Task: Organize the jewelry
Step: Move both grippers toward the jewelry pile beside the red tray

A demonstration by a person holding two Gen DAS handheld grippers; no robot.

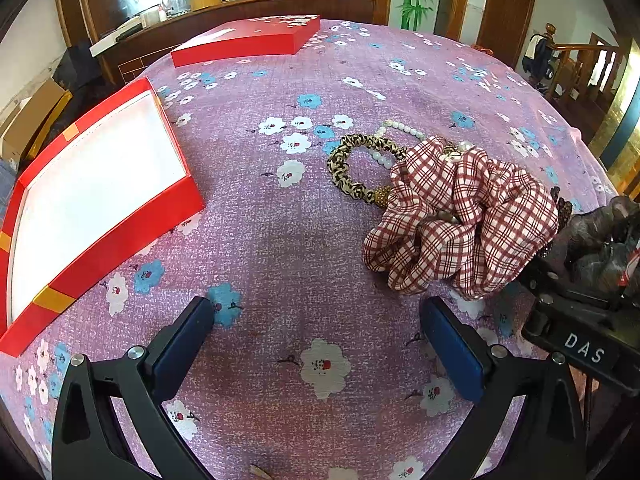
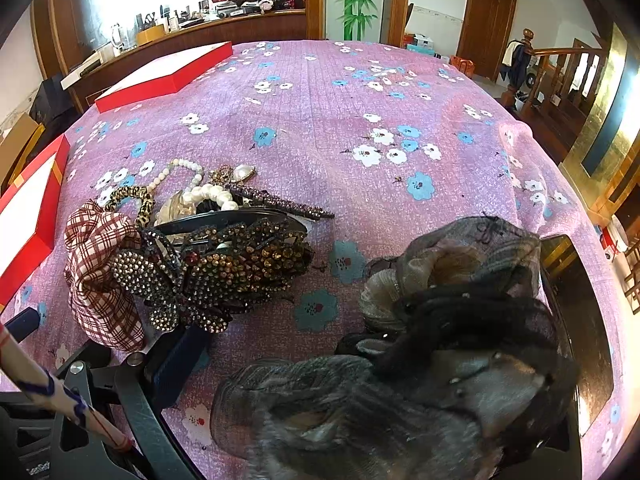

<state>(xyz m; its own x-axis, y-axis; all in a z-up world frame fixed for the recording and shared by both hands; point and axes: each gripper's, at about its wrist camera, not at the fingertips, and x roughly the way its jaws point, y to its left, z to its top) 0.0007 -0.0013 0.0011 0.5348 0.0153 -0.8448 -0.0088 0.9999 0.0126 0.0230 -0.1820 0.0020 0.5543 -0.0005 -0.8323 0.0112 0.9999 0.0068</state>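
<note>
My left tongs (image 1: 318,344) hang wide open over the flowered cloth (image 1: 280,240), gripping nothing. Just ahead to their right lies the plaid scrunchie (image 1: 460,216), with the leopard hair tie (image 1: 352,168) and pearl strand (image 1: 400,130) beyond it. The open red box (image 1: 120,220) sits ahead to the left, its lid (image 1: 248,40) farther off. My right tongs (image 2: 320,380) are buried under a grey-black fabric bundle (image 2: 440,360); I cannot tell their opening. A rhinestone clip (image 2: 224,276) lies ahead-left of them.

surface: floral purple tablecloth (image 1: 280,240) | on it: open red box (image 1: 120,236), red lid (image 1: 248,40), plaid scrunchie (image 1: 460,216)
</note>
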